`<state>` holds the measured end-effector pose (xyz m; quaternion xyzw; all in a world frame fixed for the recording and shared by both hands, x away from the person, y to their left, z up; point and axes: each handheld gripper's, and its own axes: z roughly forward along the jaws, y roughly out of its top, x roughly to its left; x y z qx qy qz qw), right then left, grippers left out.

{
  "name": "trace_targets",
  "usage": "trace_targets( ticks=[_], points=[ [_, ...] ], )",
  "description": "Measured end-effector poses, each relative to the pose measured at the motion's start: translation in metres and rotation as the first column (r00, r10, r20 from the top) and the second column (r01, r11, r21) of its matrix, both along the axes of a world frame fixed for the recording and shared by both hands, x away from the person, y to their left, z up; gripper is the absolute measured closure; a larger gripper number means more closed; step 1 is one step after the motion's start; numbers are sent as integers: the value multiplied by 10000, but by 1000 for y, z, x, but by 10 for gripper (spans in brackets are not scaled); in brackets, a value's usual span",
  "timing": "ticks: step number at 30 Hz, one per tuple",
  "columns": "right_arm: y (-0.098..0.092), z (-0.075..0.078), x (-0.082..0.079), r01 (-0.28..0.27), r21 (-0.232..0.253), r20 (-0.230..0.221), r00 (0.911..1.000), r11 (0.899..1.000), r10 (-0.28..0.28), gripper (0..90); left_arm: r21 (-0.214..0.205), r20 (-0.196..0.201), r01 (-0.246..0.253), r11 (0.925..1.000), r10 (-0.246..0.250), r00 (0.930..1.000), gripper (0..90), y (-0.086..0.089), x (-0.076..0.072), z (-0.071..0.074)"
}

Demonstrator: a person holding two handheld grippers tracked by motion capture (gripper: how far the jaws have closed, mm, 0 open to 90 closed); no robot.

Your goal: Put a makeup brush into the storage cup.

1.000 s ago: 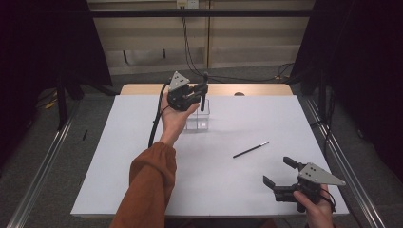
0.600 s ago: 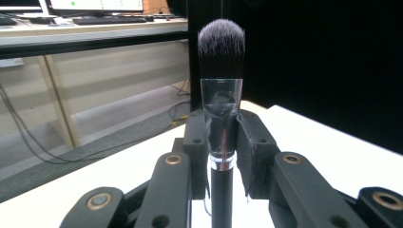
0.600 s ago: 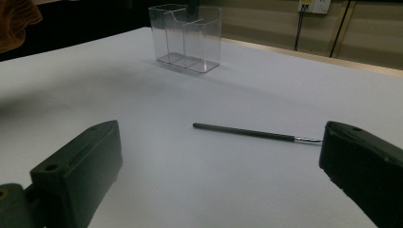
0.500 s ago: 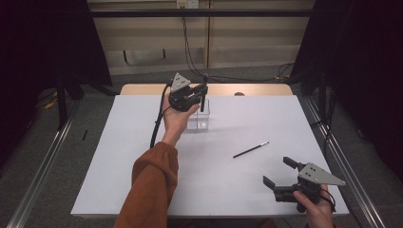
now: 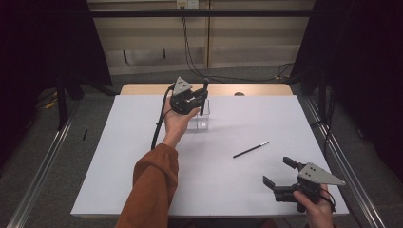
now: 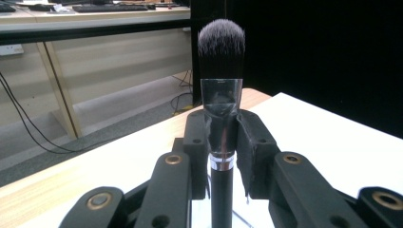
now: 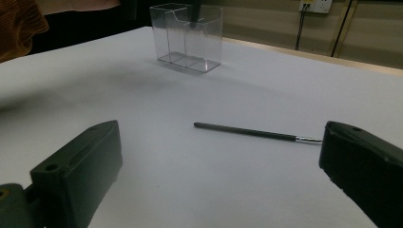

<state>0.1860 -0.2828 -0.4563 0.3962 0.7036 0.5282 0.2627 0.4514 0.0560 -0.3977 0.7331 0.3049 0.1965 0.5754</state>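
Observation:
My left gripper (image 5: 202,98) is shut on a black makeup brush (image 5: 205,91) and holds it upright, bristles up, over a clear plastic organizer (image 5: 201,122) at the back middle of the table. In the left gripper view the pads pinch the brush (image 6: 221,71) at its clear ferrule, inside the left gripper (image 6: 222,137). The handle's lower end dips into the organizer (image 7: 187,38) at its top. A thin dark brush (image 5: 251,150) lies flat right of centre. My right gripper (image 5: 279,172) stands open near the front right edge, with the thin brush (image 7: 252,132) beyond the open right gripper (image 7: 223,147).
A white sheet (image 5: 119,156) covers the table, and a strip of bare wood (image 5: 256,89) runs along the far edge. Metal rails (image 5: 43,166) flank the table on the floor. An orange sleeve (image 5: 149,185) stretches across the left middle.

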Motion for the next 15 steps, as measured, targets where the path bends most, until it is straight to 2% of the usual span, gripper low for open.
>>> trace_targets(
  ticks=[5, 15],
  points=[
    [0, 0, 0, 7, -3, -6, 10000, 10000, -7, 2, 158, -164, 99, 9998, -97, 9998, 756, 0, 1, -7],
    [0, 0, 0, -6, -32, -14, 10000, 10000, 6, 2, 165, -332, 150, 9998, -145, 9993, 756, 0, 0, -14]
  ],
)
